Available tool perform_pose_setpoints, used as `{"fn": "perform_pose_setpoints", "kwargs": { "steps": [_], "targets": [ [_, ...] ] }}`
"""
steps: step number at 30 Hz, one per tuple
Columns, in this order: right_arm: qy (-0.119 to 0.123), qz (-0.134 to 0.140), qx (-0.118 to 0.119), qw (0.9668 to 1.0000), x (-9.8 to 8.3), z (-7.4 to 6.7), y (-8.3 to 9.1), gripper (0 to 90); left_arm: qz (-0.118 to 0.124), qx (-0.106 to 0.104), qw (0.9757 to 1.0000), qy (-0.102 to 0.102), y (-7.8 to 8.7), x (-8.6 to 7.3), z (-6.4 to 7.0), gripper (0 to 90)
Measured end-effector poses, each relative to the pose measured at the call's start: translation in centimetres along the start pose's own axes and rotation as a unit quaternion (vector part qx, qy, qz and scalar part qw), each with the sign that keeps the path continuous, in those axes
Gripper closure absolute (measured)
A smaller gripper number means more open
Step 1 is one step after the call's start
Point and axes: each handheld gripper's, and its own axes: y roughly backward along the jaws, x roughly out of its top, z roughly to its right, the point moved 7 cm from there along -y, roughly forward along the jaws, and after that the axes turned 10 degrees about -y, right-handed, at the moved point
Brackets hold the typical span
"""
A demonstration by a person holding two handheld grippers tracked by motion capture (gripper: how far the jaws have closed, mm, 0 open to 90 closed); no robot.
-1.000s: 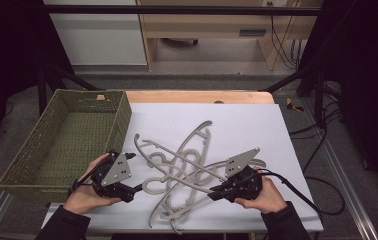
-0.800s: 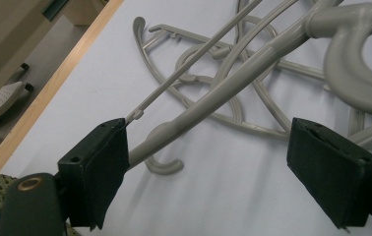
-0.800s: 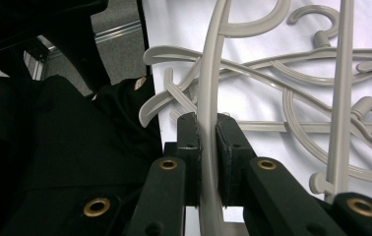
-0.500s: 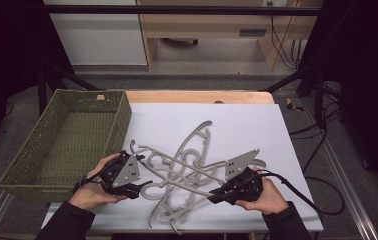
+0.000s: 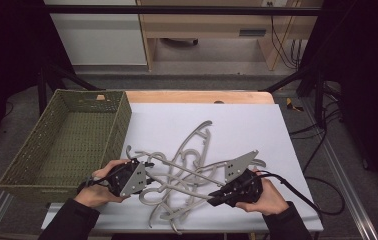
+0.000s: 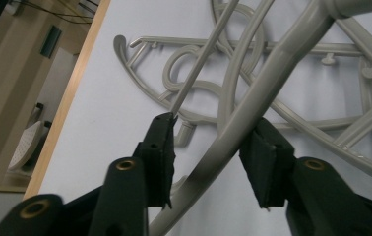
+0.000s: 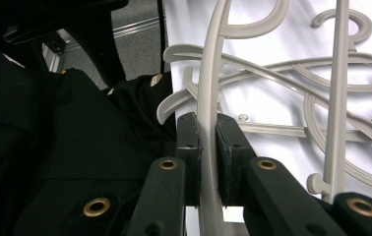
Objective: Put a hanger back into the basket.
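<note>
hangers (image 5: pixel 187 172): grey moulded plastic, smooth, slight sheen | gripper pads (image 7: pixel 189 147): black, matt, rubbery look | gripper arms (image 6: pixel 125 196): black plastic, matt, brass-coloured rivets | table cover (image 5: pixel 257 125): white, matt, smooth sheet | table edge (image 5: pixel 197 96): pale wood | basket (image 5: pixel 52 145): olive woven plastic, rough mesh

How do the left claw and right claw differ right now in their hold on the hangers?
The right claw is shut on a grey hanger arm, pads pressed to both sides; the left claw has just been closing, yet gaps remain around the thicker hanger bar between its jaws. The left claw sits beside the green basket; the right claw sits at the pile's other end. Both are black, hand-held, and low over the white table.
</note>
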Motion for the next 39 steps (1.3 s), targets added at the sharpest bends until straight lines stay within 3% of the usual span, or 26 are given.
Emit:
{"fn": "perform_pose_setpoints", "kwargs": {
  "steps": [3, 5, 8, 9, 10, 11, 12, 28, 36, 38, 39],
  "targets": [
    [-0.001, 0.002, -0.002, 1.0000, 0.0, 0.0, 0.1, 82.2, 0.004, -0.001, 0.9999, -0.011, 0.0, 0.1, 0.2, 65.5],
    [0.000, 0.002, 0.000, 1.0000, 0.0, -0.1, 0.1, 82.2, -0.022, -0.008, 0.9984, -0.052, 0.5, -0.3, 0.0, 66.6],
    [0.004, 0.001, 0.002, 1.0000, -0.1, 0.0, 0.1, 82.2, -0.023, -0.006, 0.9976, -0.065, 0.6, -0.3, 0.0, 67.8],
    [0.006, 0.001, 0.001, 1.0000, -0.1, 0.0, 0.1, 82.2, 0.012, 0.002, 0.9996, -0.026, 0.2, 0.2, 0.6, 68.2],
    [0.006, 0.001, 0.002, 1.0000, -0.1, 0.0, 0.1, 82.1, 0.013, 0.003, 0.9995, -0.029, 0.3, 0.2, 0.6, 68.4],
    [0.009, 0.004, 0.003, 0.9999, 0.0, 0.0, 0.1, 82.1, -0.014, 0.000, 0.9979, -0.063, 0.7, -0.2, 0.2, 68.6],
    [0.010, 0.004, 0.002, 0.9999, 0.0, 0.1, 0.2, 82.1, -0.020, 0.001, 0.9972, -0.072, 0.9, -0.3, 0.0, 68.9],
    [0.030, 0.039, -0.010, 0.9987, 0.1, 0.6, 0.9, 81.3, -0.017, 0.003, 0.9963, -0.084, 1.4, 0.0, -0.1, 72.4],
    [0.040, 0.044, -0.021, 0.9981, 0.0, 0.8, 1.1, 79.7, -0.016, -0.008, 0.9959, -0.089, 1.5, 0.2, 0.3, 74.1],
    [0.037, 0.060, -0.019, 0.9973, 0.1, 0.9, 1.3, 78.4, -0.017, -0.023, 0.9958, -0.087, 1.5, 0.2, 0.6, 77.4],
    [0.032, 0.065, -0.023, 0.9971, 0.1, 1.0, 1.5, 77.8, -0.013, -0.021, 0.9960, -0.086, 1.4, 0.4, 0.9, 78.2]
  ]
}}
